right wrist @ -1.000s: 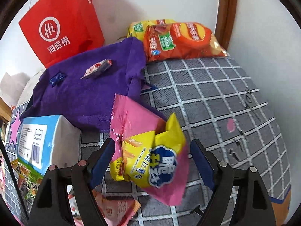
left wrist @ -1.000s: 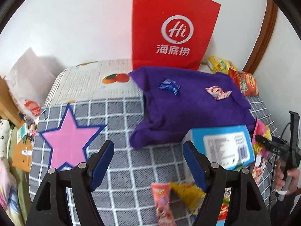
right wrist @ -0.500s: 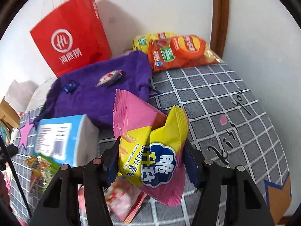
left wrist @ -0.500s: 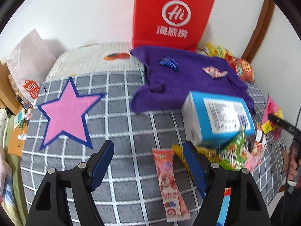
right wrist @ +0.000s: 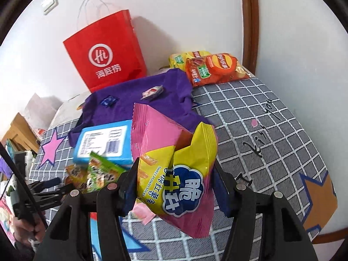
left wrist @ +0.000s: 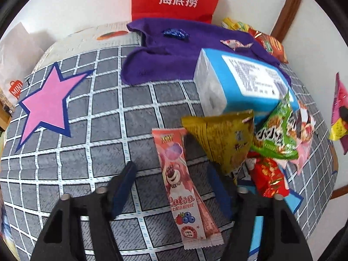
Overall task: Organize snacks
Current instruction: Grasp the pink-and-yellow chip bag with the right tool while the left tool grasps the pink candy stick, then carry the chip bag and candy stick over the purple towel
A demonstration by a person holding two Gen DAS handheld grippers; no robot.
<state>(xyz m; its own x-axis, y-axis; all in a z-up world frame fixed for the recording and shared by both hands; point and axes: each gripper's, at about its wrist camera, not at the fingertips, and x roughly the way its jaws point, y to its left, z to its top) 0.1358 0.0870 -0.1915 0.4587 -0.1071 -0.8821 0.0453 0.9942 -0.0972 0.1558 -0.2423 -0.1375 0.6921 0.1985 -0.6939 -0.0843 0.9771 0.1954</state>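
Right wrist view: a glossy pink-and-yellow sweet potato stick bag (right wrist: pixel 174 169) is clamped between the blue pads of the right gripper (right wrist: pixel 175 187) and is held crumpled above the grey checked bedspread (right wrist: pixel 261 126). One second earlier the jaws stood wide around the same bag, which still lay on the cover; they have since been closed on it and it has been raised. Behind it, a red paper bag (right wrist: pixel 108 54) with white string handles is stood against the wall; its contents cannot be seen. A soft purple cloth (right wrist: pixel 134 106) is spread before it, and a blue sweet (right wrist: pixel 108 100) and a pink-white sweet (right wrist: pixel 152 91) are carried on it. Two puffy crisp bags (right wrist: pixel 215 69) are laid by the wooden frame.

Left wrist view: the left gripper (left wrist: pixel 171 187) is held open over a long flat pink lollipop sachet (left wrist: pixel 184 178), which lies between its fingers without being touched. Just beside it, a gold pouch (left wrist: pixel 226 139), a green packet (left wrist: pixel 276 134) and a red packet (left wrist: pixel 268 178) are heaped against a blue rectangular box (left wrist: pixel 245 82). Compared with a second ago, this gripper has been drawn back and lowered towards the sachet.
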